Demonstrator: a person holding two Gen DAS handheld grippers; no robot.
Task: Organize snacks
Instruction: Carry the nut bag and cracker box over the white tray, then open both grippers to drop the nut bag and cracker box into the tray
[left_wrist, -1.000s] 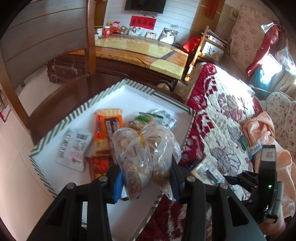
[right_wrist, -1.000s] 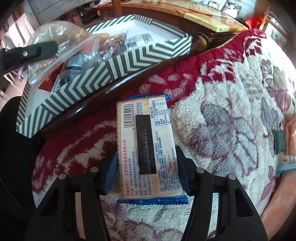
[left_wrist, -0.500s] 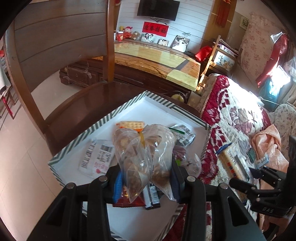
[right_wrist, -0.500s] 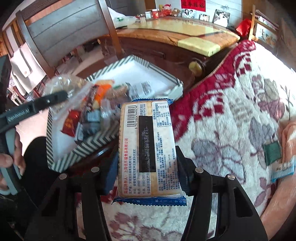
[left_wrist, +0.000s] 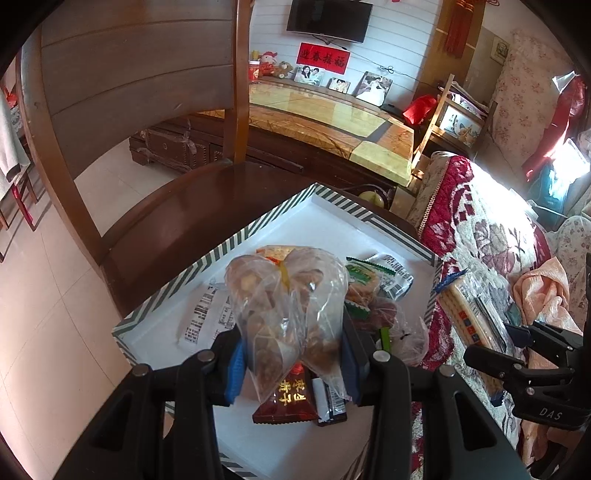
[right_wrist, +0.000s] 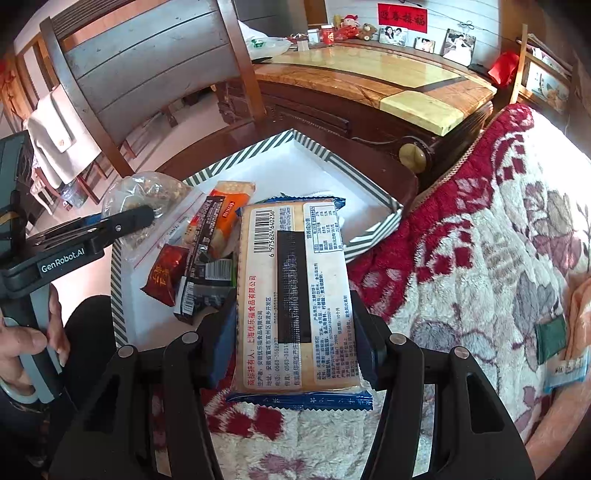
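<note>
Covering the right of both views, a red-and-cream floral blanket (right_wrist: 480, 240) lies beside a dark wooden chair (left_wrist: 155, 206). On the chair seat sits a striped box (left_wrist: 280, 210) with a white floor, and loose snack packets lie in it: a white packet with barcodes (left_wrist: 205, 314), an orange one (right_wrist: 229, 210), a green-and-white one (left_wrist: 373, 275) and a dark red one (left_wrist: 286, 398).

The left gripper (left_wrist: 291, 358) hangs over the box, its blue-padded jaws clamped on a clear bag of brown snacks (left_wrist: 286, 299), which is lifted clear of the packets below. In the right wrist view a hand (right_wrist: 26, 339) grips its handle.

The right gripper (right_wrist: 295, 332) holds a cracker pack (right_wrist: 291, 291) with blue ends, pressed between both pads, label side up, over the blanket at the box's near edge.
</note>
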